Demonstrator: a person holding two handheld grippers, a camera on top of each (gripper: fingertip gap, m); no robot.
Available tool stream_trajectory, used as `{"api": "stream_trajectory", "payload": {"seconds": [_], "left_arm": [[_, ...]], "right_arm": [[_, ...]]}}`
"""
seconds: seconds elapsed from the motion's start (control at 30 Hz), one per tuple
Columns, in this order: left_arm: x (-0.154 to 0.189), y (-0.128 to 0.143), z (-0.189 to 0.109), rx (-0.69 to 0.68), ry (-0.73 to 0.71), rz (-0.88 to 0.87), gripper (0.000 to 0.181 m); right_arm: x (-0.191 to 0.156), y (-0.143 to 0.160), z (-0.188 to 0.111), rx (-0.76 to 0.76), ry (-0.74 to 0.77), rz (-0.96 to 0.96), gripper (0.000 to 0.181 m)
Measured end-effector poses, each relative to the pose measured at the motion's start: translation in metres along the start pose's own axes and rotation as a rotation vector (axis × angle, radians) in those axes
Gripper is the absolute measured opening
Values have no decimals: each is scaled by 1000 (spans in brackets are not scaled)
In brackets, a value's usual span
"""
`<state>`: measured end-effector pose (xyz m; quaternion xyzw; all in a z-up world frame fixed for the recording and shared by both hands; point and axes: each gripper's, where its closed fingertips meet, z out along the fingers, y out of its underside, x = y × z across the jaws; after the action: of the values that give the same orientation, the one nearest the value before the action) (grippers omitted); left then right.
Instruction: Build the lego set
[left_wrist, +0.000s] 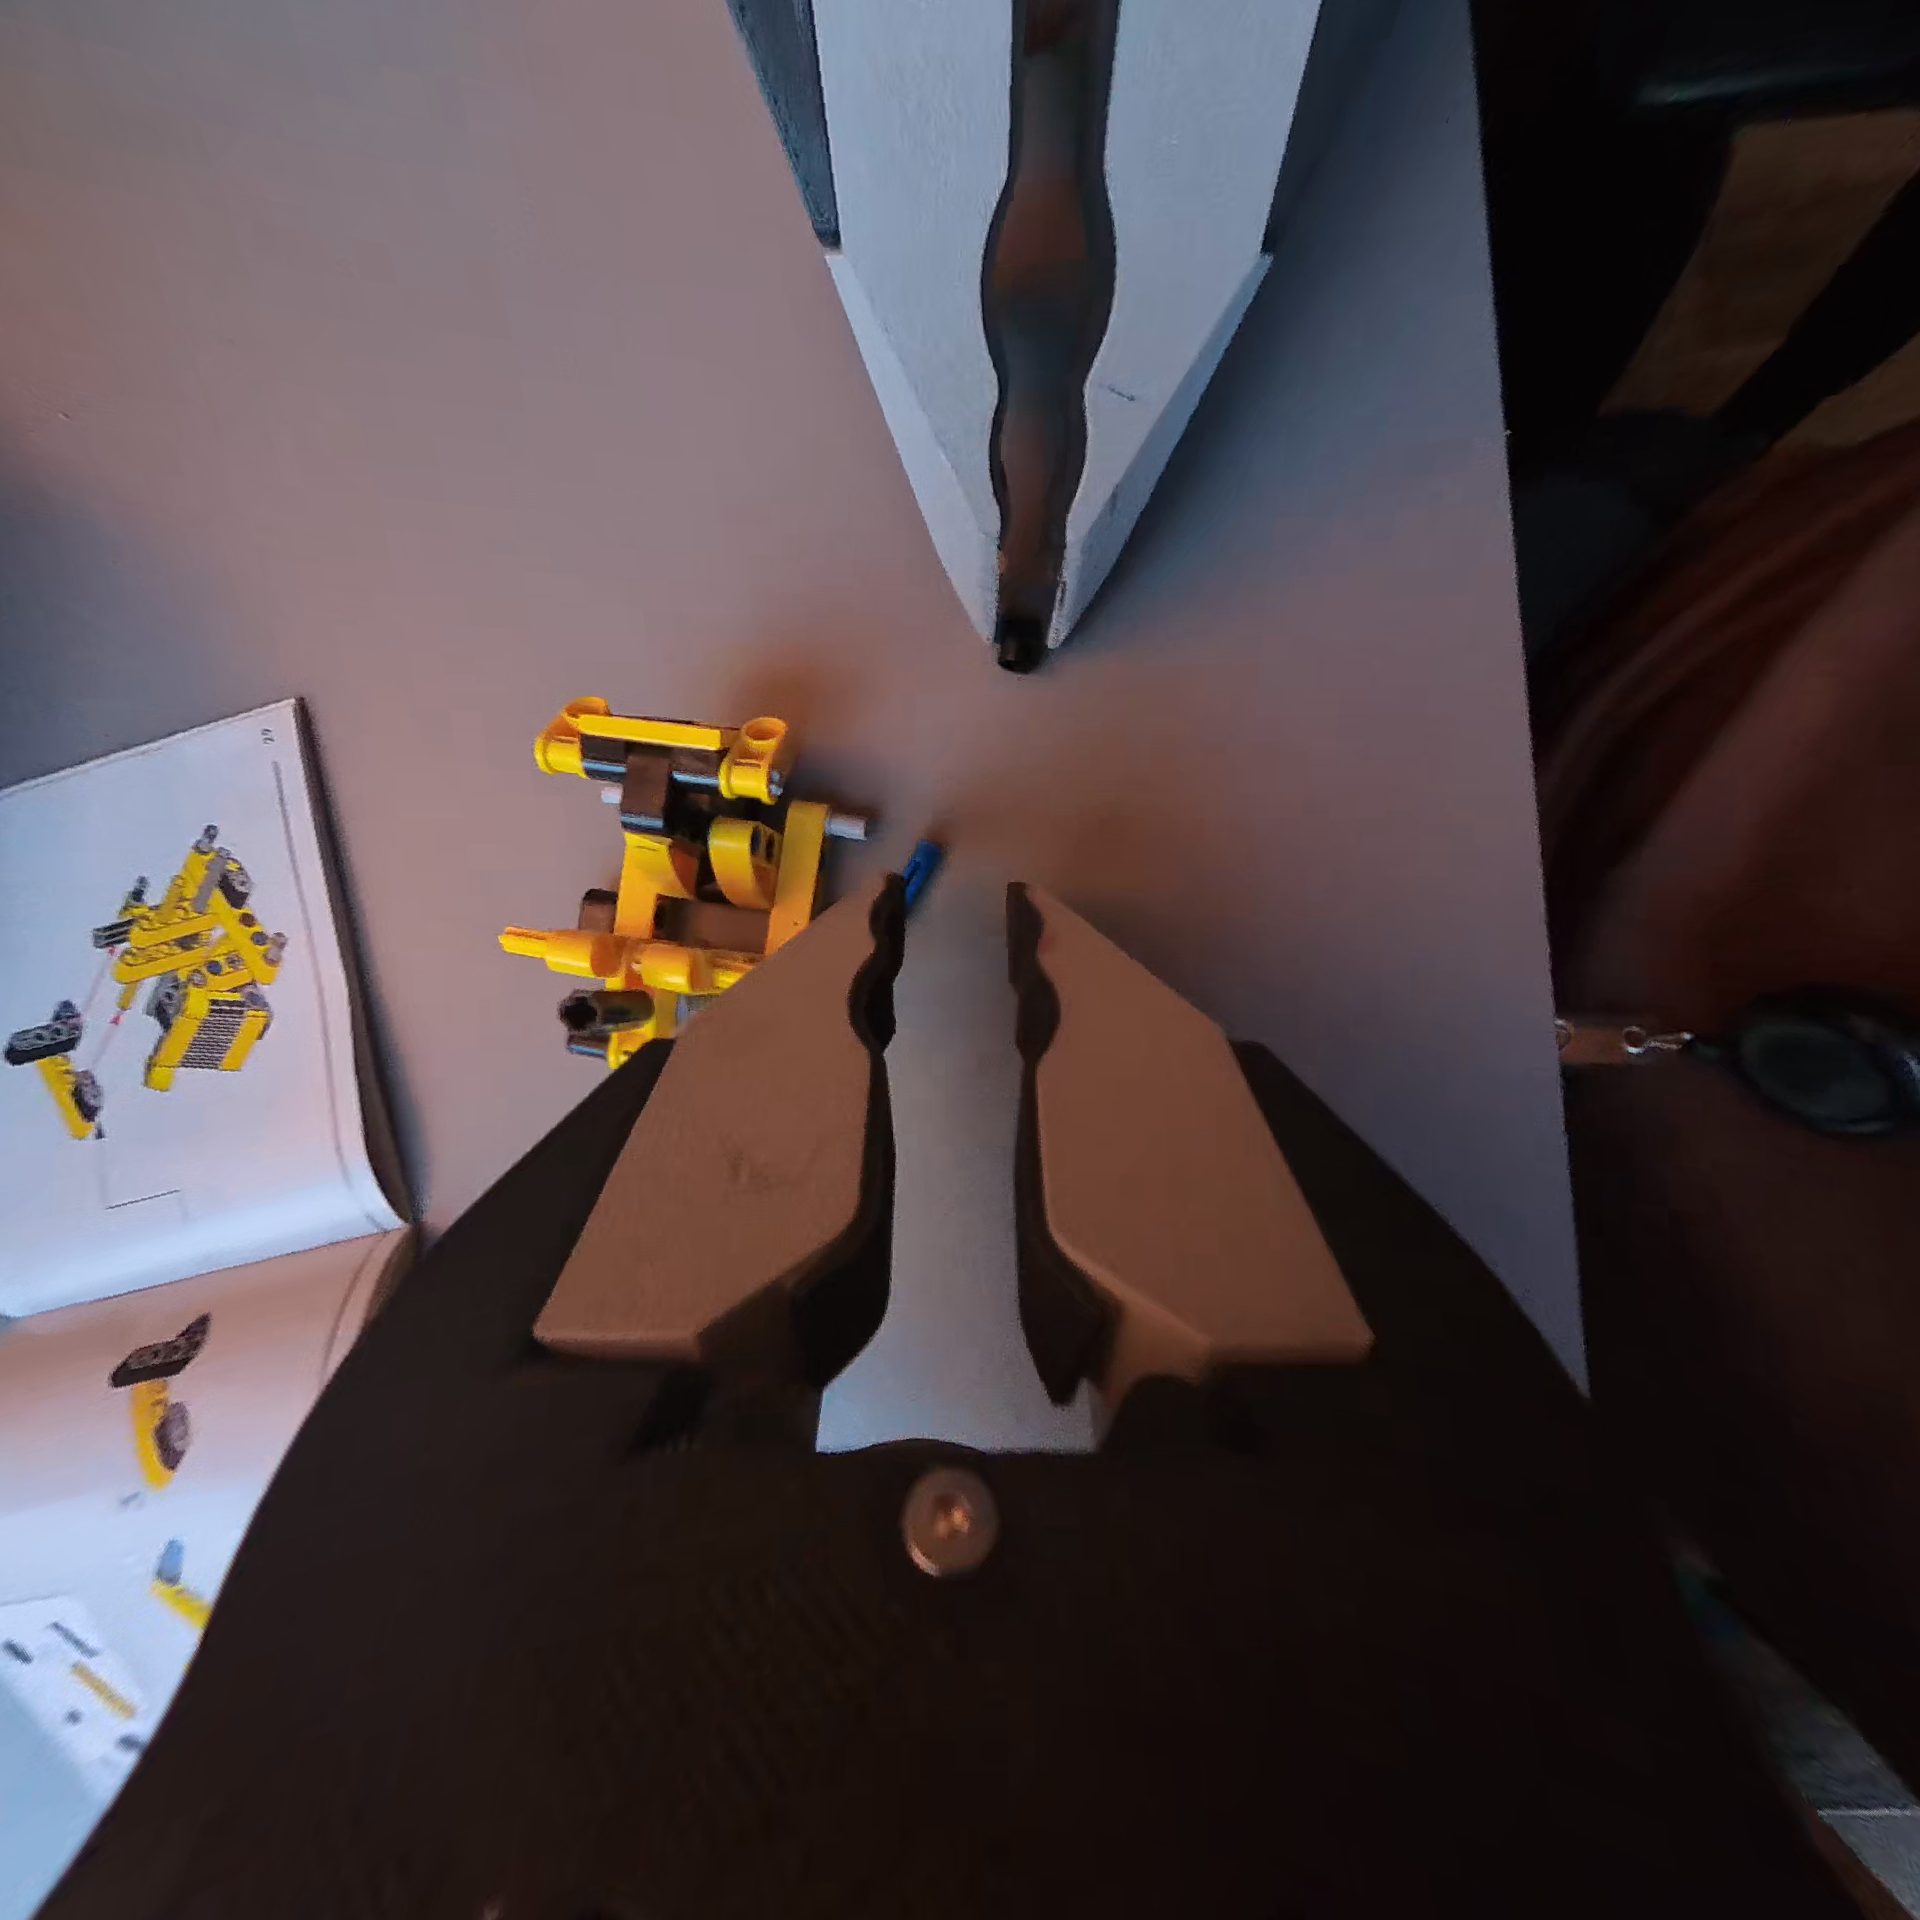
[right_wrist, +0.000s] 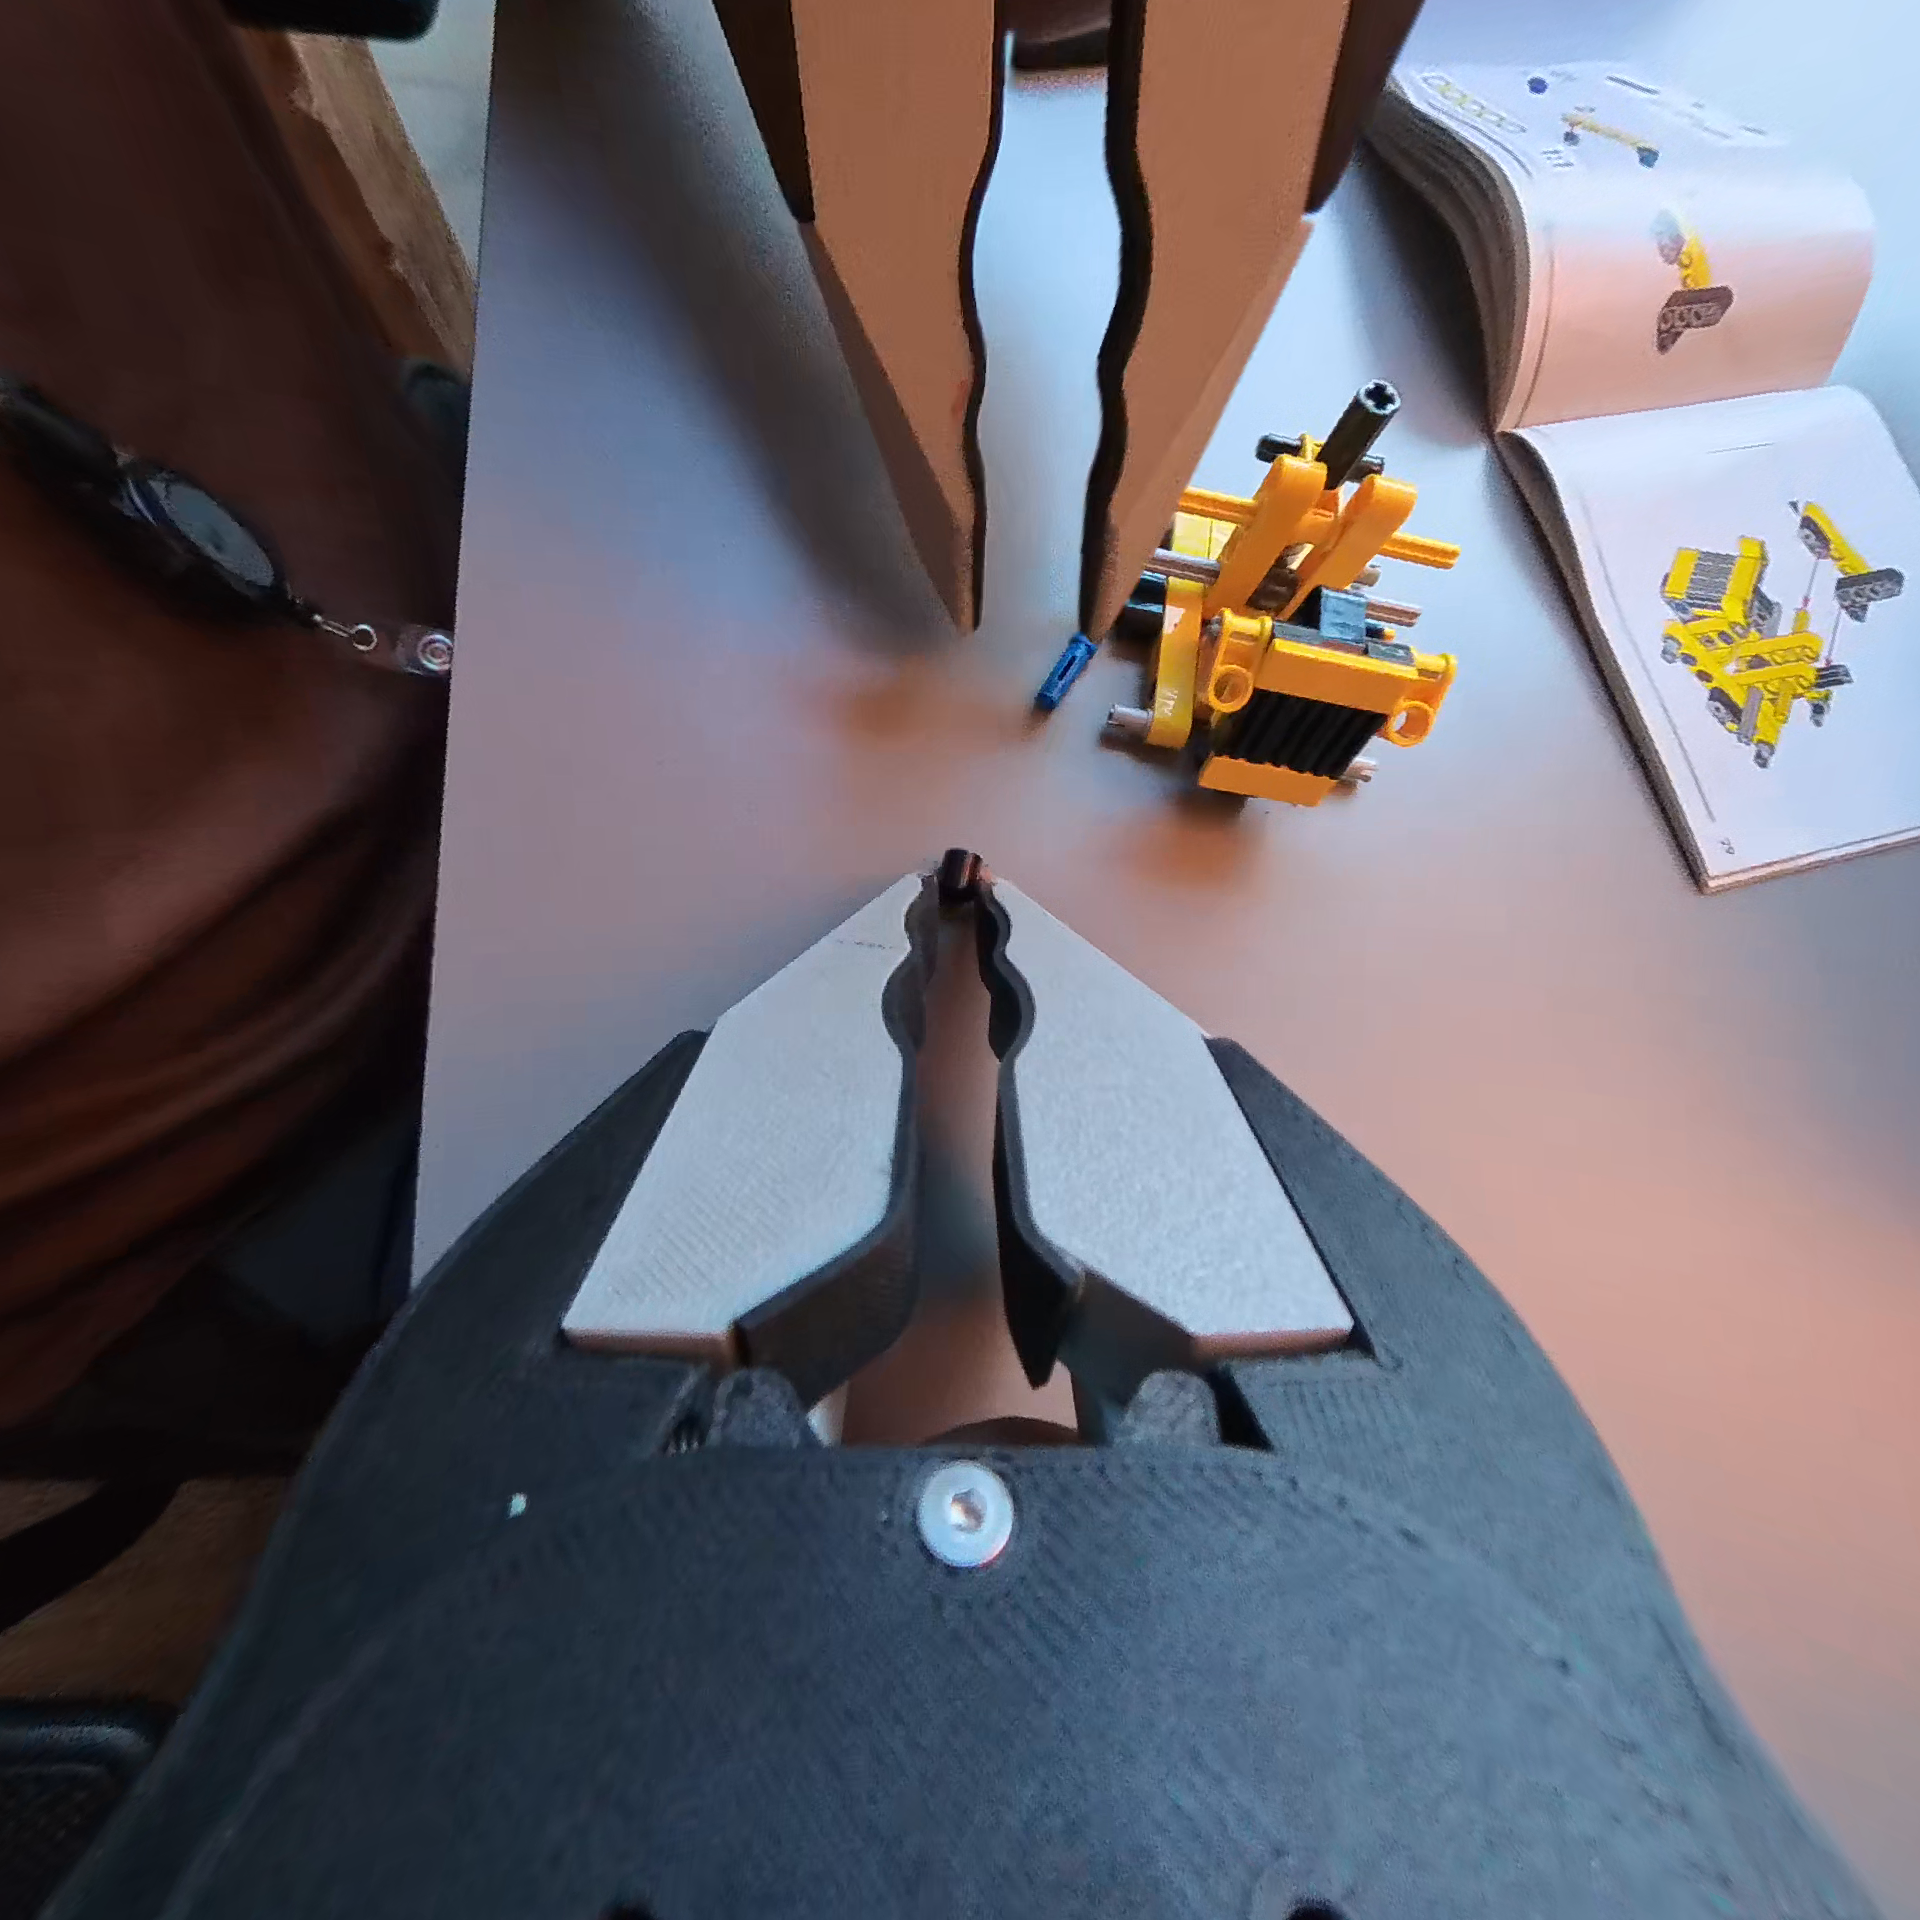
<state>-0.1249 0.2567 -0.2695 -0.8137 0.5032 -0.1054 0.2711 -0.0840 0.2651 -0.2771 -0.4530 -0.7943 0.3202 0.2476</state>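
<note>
A half-built yellow lego model (left_wrist: 675, 873) (right_wrist: 1288, 644) stands on the grey table (left_wrist: 468, 416) (right_wrist: 675, 416). A small blue pin (left_wrist: 923, 868) (right_wrist: 1065, 673) lies on the table between the model and my left gripper. My left gripper (left_wrist: 956, 888) (right_wrist: 1029, 623) is open with its tips near the table, and the pin lies at one fingertip, outside the gap. My right gripper (right_wrist: 958, 883) (left_wrist: 1023, 644) faces it and is shut on a small black piece (right_wrist: 958, 871) (left_wrist: 1018, 649), held just above the table.
An open instruction booklet (left_wrist: 177, 987) (right_wrist: 1745, 623) lies beyond the model. A person's torso with a black badge reel (left_wrist: 1818, 1060) (right_wrist: 197, 540) is at the table's edge (left_wrist: 1538, 831) (right_wrist: 457, 727), beside both grippers. About 5 cm separates my left fingertips from my right.
</note>
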Motion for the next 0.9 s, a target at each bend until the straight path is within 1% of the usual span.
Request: {"api": "stream_trajectory", "payload": {"seconds": [0.1, 0.2, 0.3, 0.43, 0.57, 0.73, 0.87, 0.9], "left_arm": [[-4, 0, -2, -37, -13, 23, 15], [-6, 7, 4, -112, -6, 48, 13], [-1, 5, 8, -140, 35, 57, 6], [0, 2, 11, -164, 43, 42, 2], [13, -2, 12, -133, 87, -66, 2], [29, -1, 8, -101, 78, -181, 2], [29, -1, 8, -61, 97, -261, 2], [31, -1, 7, -52, 111, -274, 6]], "right_arm": [[-2, 0, 1, -1, -2, -11, 4], [-2, 0, 1, 0, -7, -11, 4], [-1, 0, 1, 0, -9, 2, 4], [-1, 0, 1, 0, -13, 6, 5], [-2, -4, 5, -1, -3, 3, 4], [-11, -17, 18, 2, -19, -25, 4], [-16, -20, 20, 4, -37, -52, 4], [-16, -20, 20, 4, -45, -47, 4]]}}
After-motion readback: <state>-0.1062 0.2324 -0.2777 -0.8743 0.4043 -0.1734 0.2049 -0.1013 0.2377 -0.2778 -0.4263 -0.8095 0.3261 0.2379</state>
